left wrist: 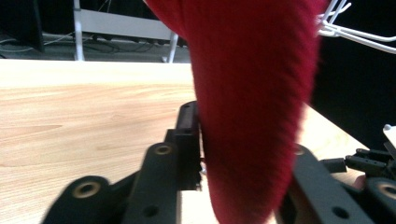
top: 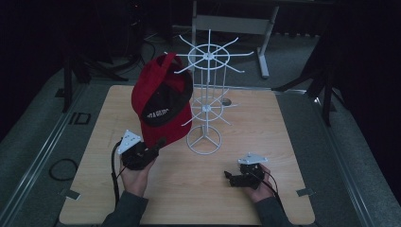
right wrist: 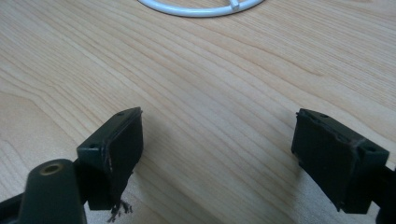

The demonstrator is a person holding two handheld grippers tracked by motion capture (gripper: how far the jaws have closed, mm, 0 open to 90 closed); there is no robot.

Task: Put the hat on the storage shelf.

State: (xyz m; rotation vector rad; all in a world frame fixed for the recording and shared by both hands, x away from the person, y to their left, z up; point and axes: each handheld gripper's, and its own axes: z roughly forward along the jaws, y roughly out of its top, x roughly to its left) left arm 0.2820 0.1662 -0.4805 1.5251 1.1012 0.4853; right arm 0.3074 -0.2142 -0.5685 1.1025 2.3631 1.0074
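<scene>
While left tongs (top: 158, 144) spread around the red cap (top: 163, 101) hung on the rack (top: 206, 94), right tongs (top: 229, 177) gape

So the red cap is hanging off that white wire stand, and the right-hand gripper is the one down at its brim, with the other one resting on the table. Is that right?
Not quite: the left gripper is at the brim of the red cap, as the high view shows; its own view has the red cloth between its jaws. The right gripper rests open on the table. The cap does hang on the white wire stand.
</scene>
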